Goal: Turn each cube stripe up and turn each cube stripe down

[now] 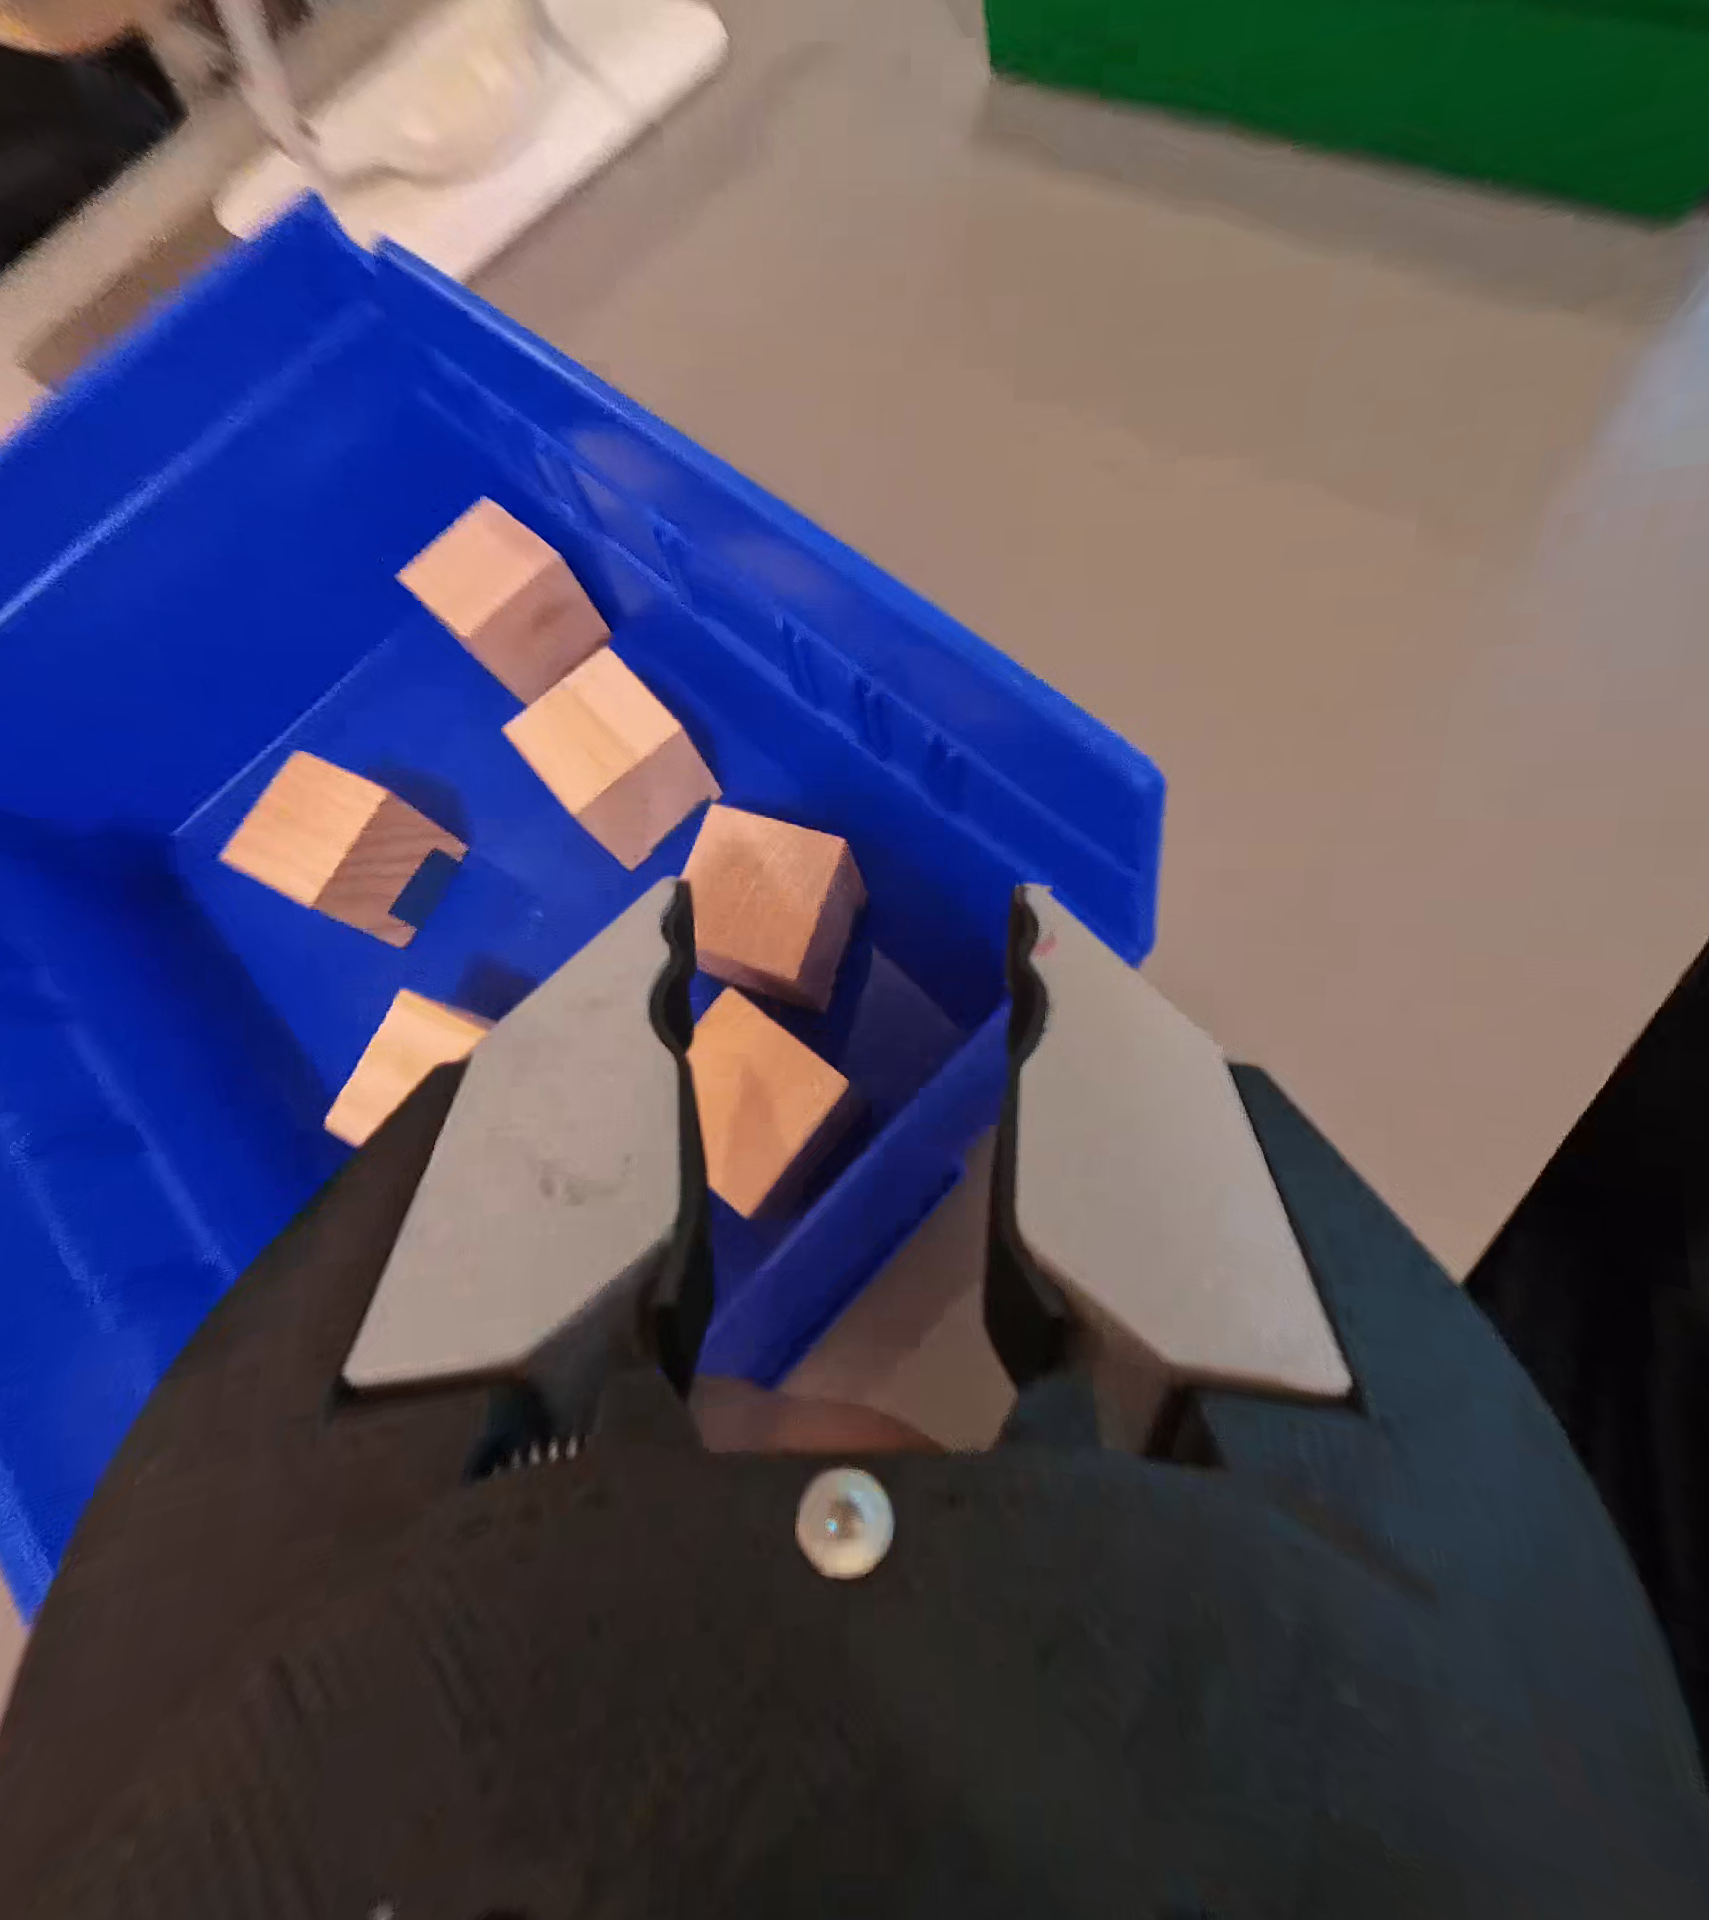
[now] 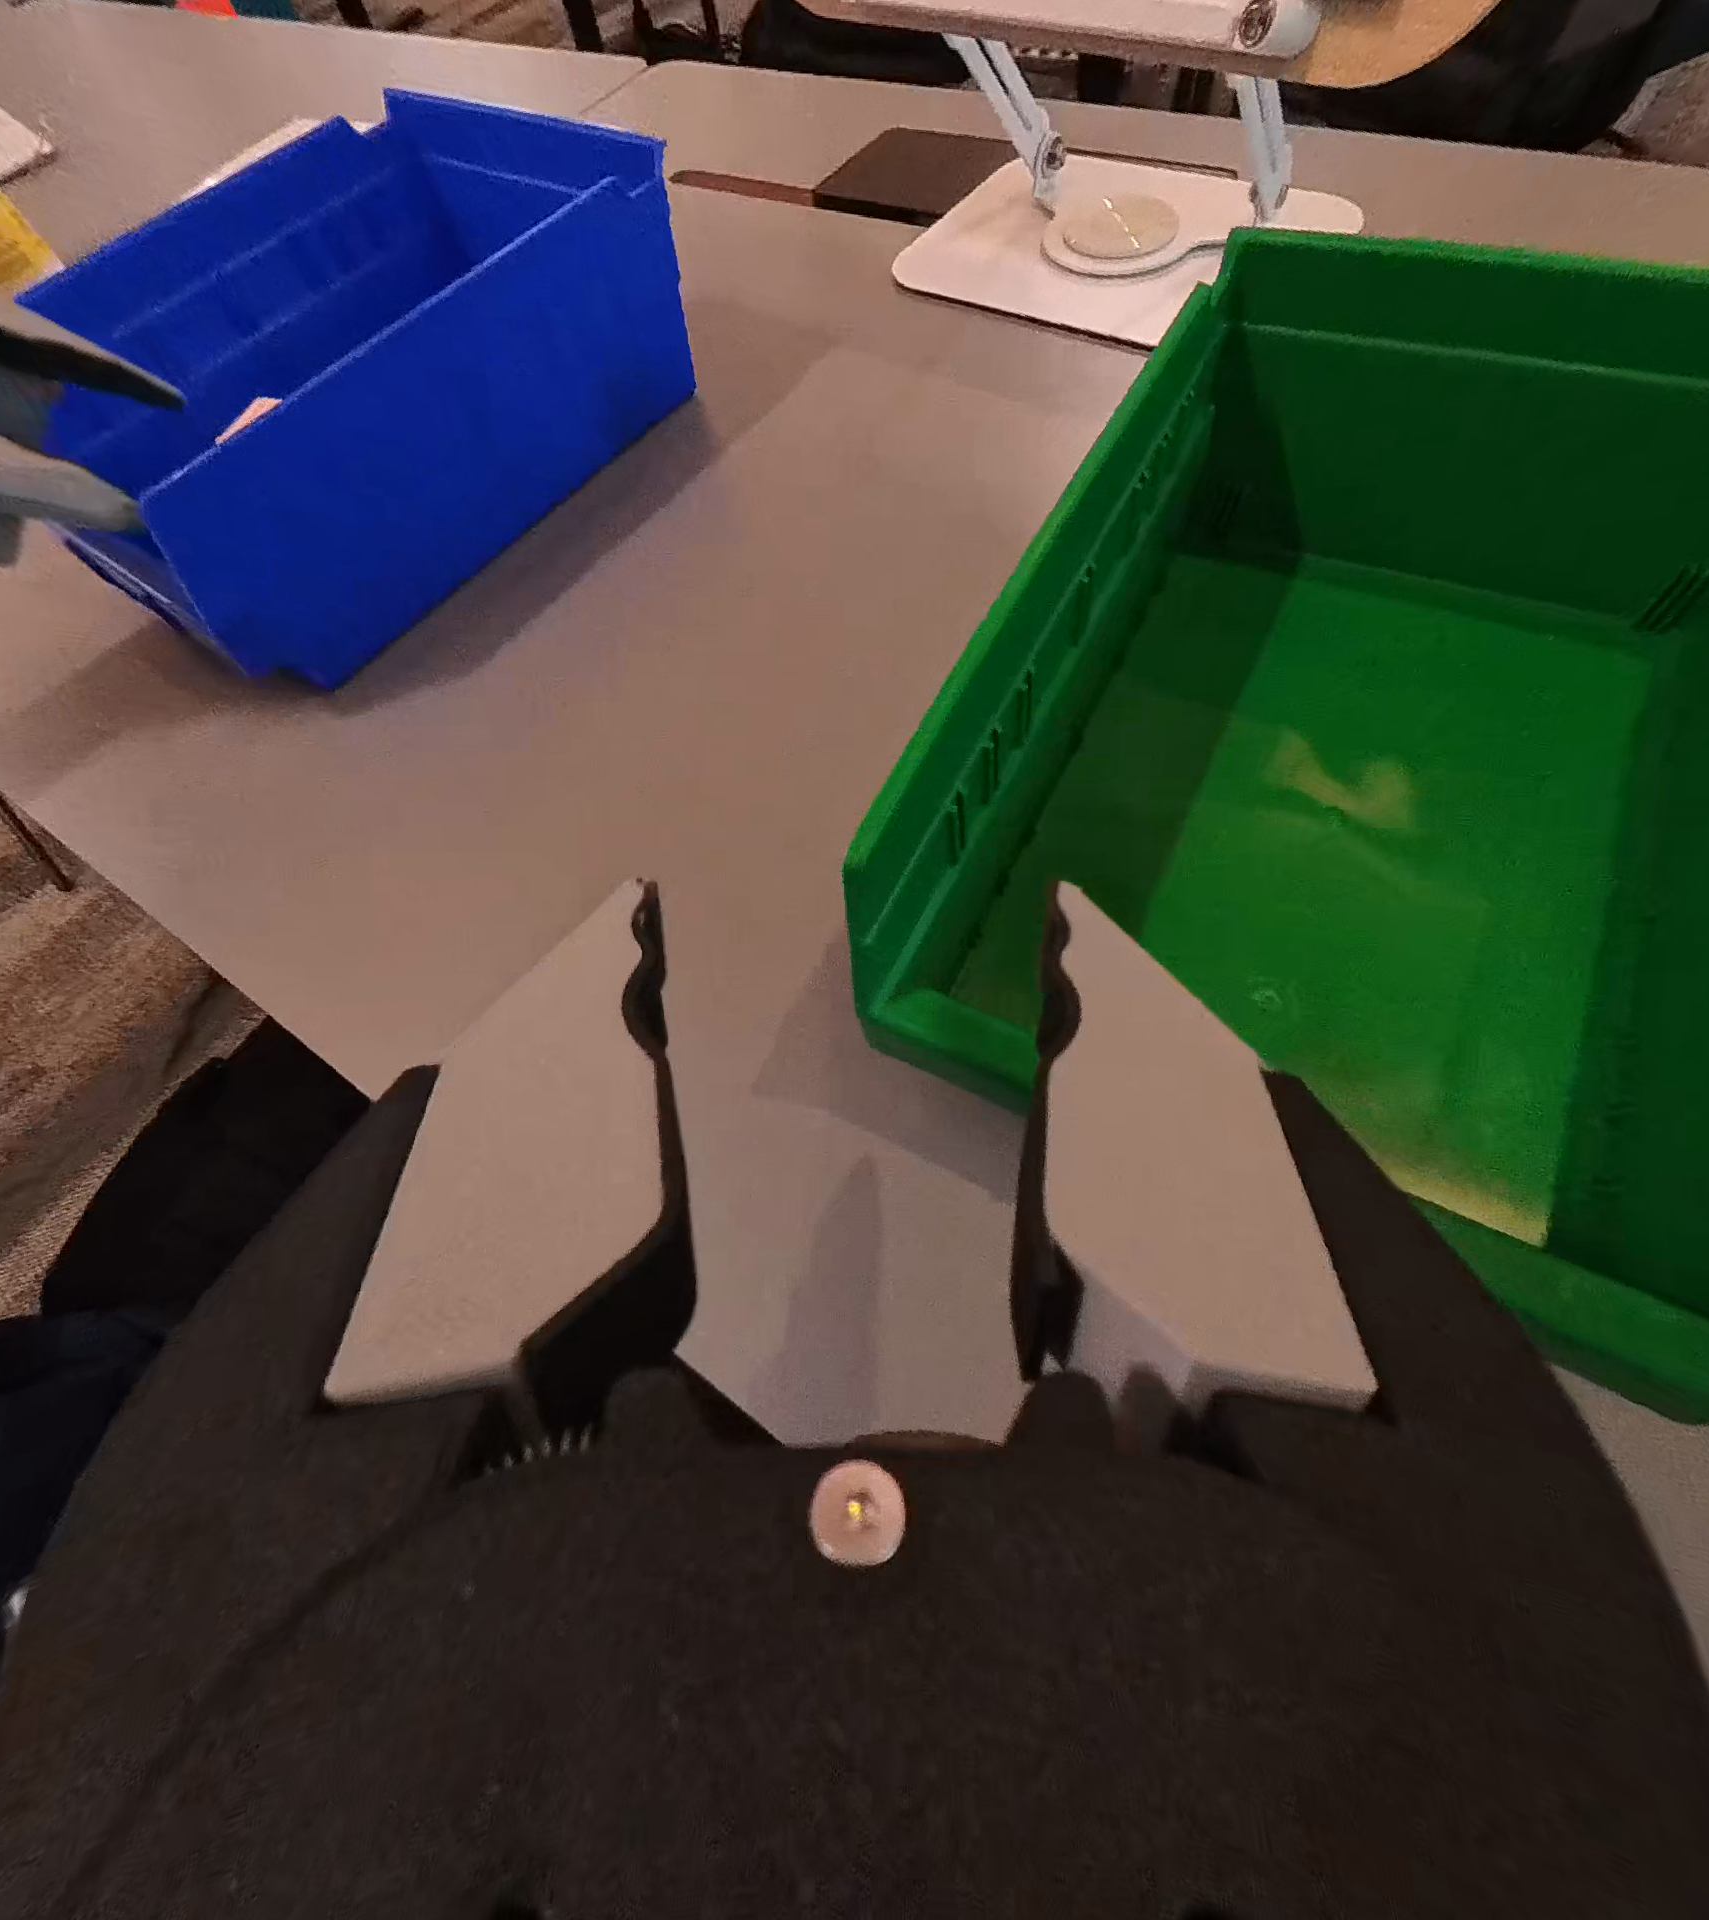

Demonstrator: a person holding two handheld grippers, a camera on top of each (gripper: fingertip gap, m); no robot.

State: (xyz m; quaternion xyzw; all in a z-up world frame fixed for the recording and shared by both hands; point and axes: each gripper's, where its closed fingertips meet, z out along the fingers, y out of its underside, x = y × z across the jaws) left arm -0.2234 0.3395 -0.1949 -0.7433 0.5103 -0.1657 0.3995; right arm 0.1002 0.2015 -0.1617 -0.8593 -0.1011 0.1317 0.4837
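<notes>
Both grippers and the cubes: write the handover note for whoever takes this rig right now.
Left gripper: open, empty, poised over the near corner of the blue bin.
Right gripper: open, empty, above the grey table by the green bin.
Cubes: six wooden cubes lie loose in the blue bin, one partly hidden behind the left finger. The green bin holds no cubes.
Done: nothing I can confirm; the left view is blurred and no stripe is visible on any cube.
Left: check each cube's stripe and turn it as required.
</notes>
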